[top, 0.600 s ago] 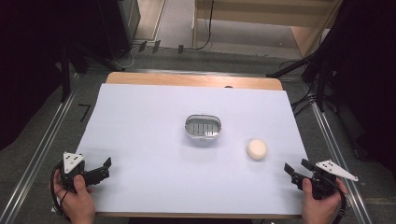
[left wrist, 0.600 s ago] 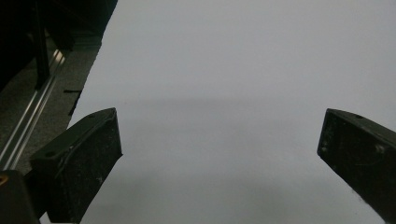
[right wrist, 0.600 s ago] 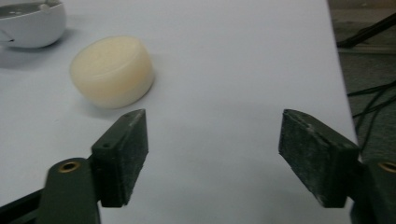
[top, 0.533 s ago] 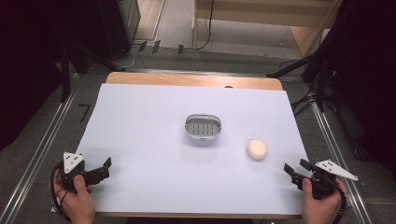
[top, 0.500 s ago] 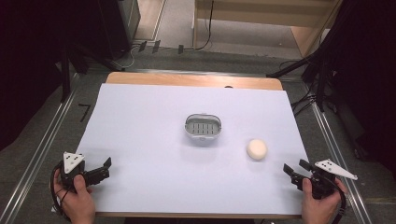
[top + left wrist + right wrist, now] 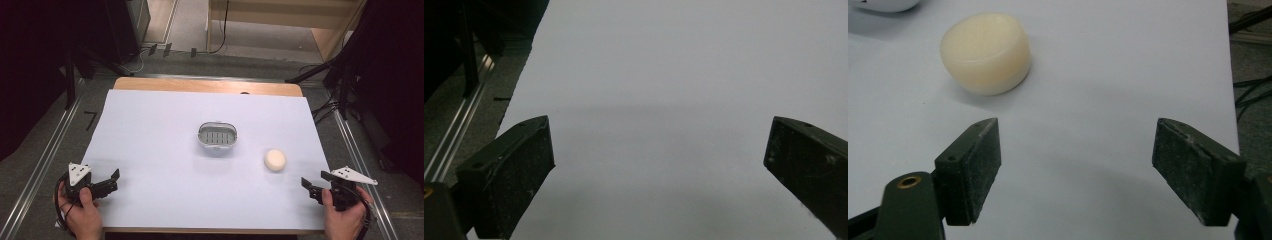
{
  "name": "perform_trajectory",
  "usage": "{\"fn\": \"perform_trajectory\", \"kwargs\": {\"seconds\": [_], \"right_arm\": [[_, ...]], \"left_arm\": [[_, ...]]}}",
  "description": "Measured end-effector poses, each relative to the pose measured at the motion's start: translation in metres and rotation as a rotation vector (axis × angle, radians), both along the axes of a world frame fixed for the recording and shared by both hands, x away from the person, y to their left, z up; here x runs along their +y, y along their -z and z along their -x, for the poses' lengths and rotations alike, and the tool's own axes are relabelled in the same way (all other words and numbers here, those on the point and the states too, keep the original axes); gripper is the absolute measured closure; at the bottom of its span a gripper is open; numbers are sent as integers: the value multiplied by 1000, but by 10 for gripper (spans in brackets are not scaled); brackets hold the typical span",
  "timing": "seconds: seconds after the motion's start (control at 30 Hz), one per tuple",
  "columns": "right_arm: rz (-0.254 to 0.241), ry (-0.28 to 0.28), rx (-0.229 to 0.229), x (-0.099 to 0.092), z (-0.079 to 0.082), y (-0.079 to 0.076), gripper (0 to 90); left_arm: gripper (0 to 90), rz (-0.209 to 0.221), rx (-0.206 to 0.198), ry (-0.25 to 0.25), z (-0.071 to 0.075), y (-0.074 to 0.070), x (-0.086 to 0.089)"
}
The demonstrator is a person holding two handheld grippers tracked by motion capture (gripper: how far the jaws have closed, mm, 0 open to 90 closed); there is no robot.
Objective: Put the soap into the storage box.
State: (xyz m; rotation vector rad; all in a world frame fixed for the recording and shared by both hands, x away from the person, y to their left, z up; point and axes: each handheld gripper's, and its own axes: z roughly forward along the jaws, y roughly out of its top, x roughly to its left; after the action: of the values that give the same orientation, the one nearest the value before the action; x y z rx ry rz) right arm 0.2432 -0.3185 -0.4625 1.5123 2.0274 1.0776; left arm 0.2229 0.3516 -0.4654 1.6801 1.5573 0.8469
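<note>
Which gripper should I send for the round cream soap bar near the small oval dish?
Right. The right gripper sits just below the round cream soap bar, jaws open and empty, with the bar close ahead in its own view. The left gripper is at the far-left edge, across the white table sheet.

Cream round soap bar point(image 6: 275, 160), lying flat, right of metal dish point(image 6: 217, 137)
</note>
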Motion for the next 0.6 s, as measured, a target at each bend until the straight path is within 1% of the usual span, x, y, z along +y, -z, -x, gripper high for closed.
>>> {"fn": "perform_trajectory", "kwargs": {"seconds": [0.03,0.07,0.13,0.17,0.2,0.23,0.27,0.3,0.37,0.4,0.47,0.5,0.53,0.6], "right_arm": [[0,0,0,0,0,0,179],[15,-13,13,2,-1,-2,150],[70,-26,44,6,-4,-4,133],[99,-44,74,8,-7,-5,130],[99,-44,74,8,-7,-5,130],[99,-54,86,8,-9,-5,131],[91,-72,105,8,-11,-6,131],[110,-90,126,9,-17,-5,133],[106,-106,157,9,-21,-5,133],[106,-106,157,9,-21,-5,133],[103,-113,177,11,-24,-6,136],[126,-128,198,14,-27,-7,135],[141,-133,210,17,-28,-7,134],[172,-146,241,21,-30,-6,129]], "left_arm": [[1,-7,3,-1,0,0,-1],[1,-9,4,-1,0,0,-1],[1,-22,11,-2,-1,0,-2],[1,-24,9,0,-1,0,-2],[1,-24,5,2,-1,0,-3],[1,-23,4,3,-1,0,-3],[1,-24,7,1,0,0,-3],[1,-20,11,0,-1,0,-2],[1,-19,11,1,-1,0,-2],[1,-19,6,5,0,0,-2],[1,-22,1,7,0,0,-2],[1,-22,-3,8,1,0,-3],[1,-23,-6,8,1,0,-3],[1,-26,-1,7,0,0,-3]]}}
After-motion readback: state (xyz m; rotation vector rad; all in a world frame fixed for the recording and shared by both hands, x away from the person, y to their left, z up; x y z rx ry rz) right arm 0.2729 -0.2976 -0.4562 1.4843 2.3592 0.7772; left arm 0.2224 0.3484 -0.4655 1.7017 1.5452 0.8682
